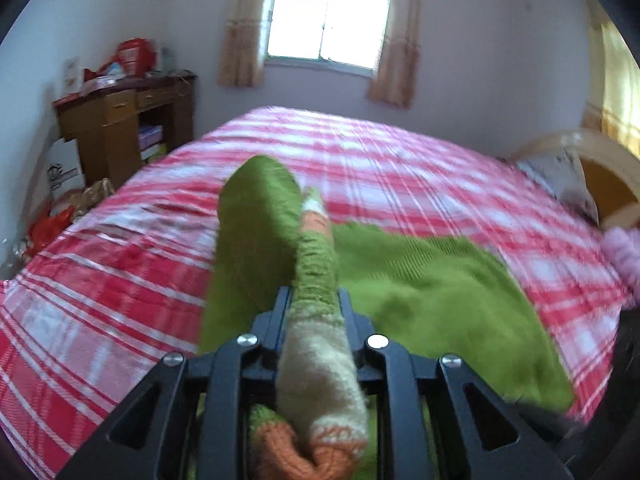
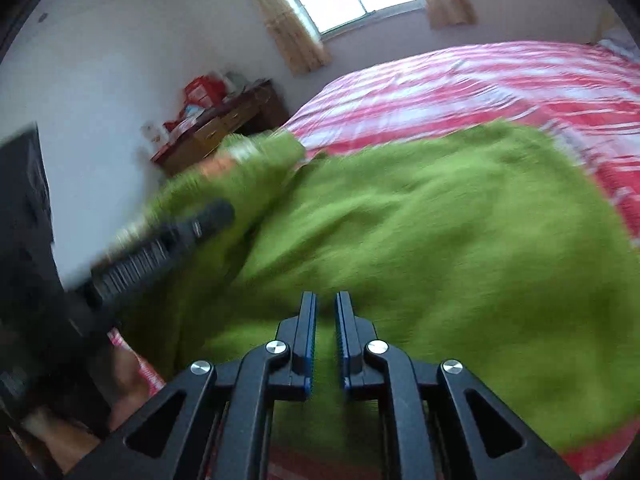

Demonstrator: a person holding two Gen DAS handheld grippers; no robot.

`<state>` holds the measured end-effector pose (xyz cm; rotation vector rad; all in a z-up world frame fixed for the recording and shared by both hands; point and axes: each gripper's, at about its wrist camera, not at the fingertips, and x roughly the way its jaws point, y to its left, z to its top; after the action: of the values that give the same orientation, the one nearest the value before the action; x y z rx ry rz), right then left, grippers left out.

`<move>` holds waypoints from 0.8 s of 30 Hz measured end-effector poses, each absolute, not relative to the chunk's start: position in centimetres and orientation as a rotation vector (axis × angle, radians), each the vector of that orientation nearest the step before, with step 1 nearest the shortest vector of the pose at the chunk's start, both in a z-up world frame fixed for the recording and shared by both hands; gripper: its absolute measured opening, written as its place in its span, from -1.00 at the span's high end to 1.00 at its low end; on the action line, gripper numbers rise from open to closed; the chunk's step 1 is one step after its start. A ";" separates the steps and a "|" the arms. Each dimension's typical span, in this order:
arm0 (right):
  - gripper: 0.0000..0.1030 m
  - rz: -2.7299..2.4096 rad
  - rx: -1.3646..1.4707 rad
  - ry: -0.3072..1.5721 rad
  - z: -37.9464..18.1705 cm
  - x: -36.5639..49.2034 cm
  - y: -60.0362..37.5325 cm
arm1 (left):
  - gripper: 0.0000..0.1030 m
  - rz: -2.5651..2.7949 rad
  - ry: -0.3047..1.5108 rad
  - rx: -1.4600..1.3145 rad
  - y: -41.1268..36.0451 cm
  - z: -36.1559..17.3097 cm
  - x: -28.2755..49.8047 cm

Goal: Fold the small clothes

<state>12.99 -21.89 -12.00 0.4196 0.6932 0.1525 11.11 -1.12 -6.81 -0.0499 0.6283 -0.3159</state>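
The green sweater (image 1: 420, 280) lies spread on the bed (image 1: 120, 288), over its red-and-white checked cover. The left gripper (image 1: 314, 300) has its jaws pinched on the sweater's cuff (image 1: 320, 368), a knitted band of cream, orange and green, and the sleeve (image 1: 256, 224) stands up from the bed just ahead of the jaws. The right gripper (image 2: 324, 304) is over the sweater's body, its blue-padded jaws a narrow gap apart with nothing between them. From the right wrist the left gripper appears blurred at the sweater's left edge. A brown desk (image 1: 120, 128) stands by the wall under the window (image 1: 328, 16).
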 end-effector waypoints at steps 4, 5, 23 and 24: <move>0.80 0.182 0.482 0.719 -10.9 13.8 -24.8 | 0.61 -0.319 0.643 -0.023 -2.0 -7.5 10.8; 0.80 0.202 0.502 0.724 -10.4 14.5 -25.3 | 0.61 -0.321 0.643 -0.025 -2.2 -7.5 10.6; 0.17 0.457 0.339 0.982 -9.7 30.7 -18.1 | 0.61 -0.350 0.643 -0.084 -2.4 -7.9 10.2; 0.29 0.438 0.275 0.989 -9.8 30.9 -17.5 | 0.61 -0.351 0.643 -0.085 -2.4 -7.9 10.2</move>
<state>30.93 -17.50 -9.76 0.2748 0.9888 0.4385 10.18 -2.36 -7.88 -0.0852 0.6435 -0.3511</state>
